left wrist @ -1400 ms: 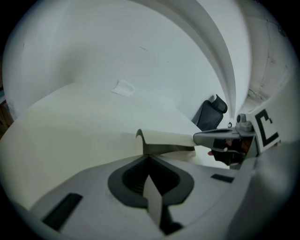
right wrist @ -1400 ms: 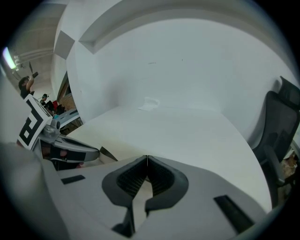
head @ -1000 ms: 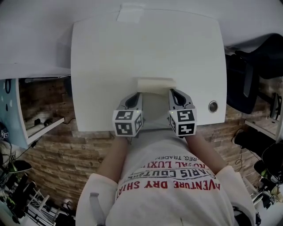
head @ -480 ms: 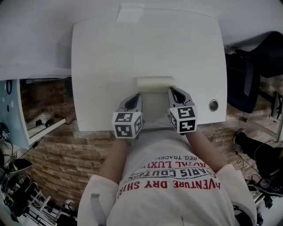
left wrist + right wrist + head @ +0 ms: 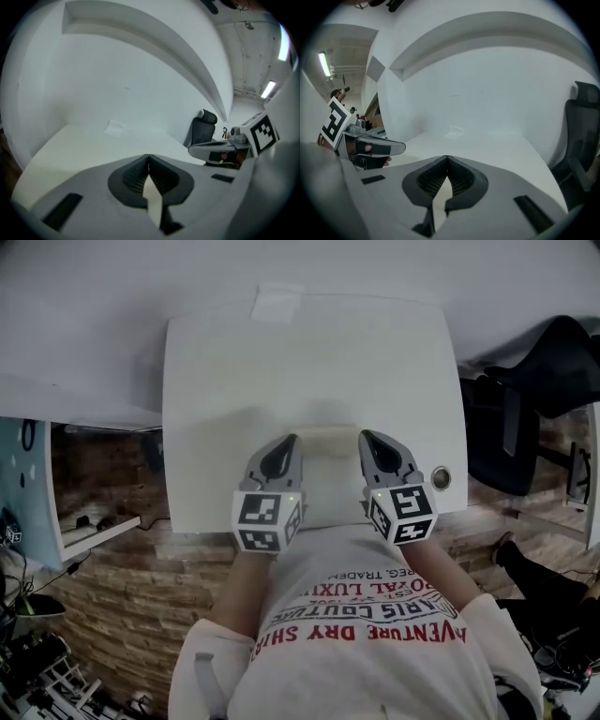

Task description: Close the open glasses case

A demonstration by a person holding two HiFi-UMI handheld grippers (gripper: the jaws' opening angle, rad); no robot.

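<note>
– Cream glasses case, one, sits at the near edge of the white surface, between the two claws and just ahead of the person's shirt. Its pale lid looks to stand up along the far side, so I judge it open and not yet closed.
– Claw states?
– Left claw: jaws together at the tips, nothing held. Right claw: same, tips meeting, empty. Each flanks one end of the case. The head view does not show whether they touch it.
– How to do the closing well?
– My judgement is that no grip is needed. Keep the jaws together and use them as blunt pushers. One claw steadies the base so it cannot slide off the near edge. The other goes behind the lid, tips it toward the person and presses near the middle until it seats. Pushing at one end only could twist the hinge or skid the case.
– Count?
– Case 1; claws 2; surface 1; small white tag at the far edge, 1; round grommet near the right corner, 1; black chair off to the right, 1. Glasses: none seen.
</note>
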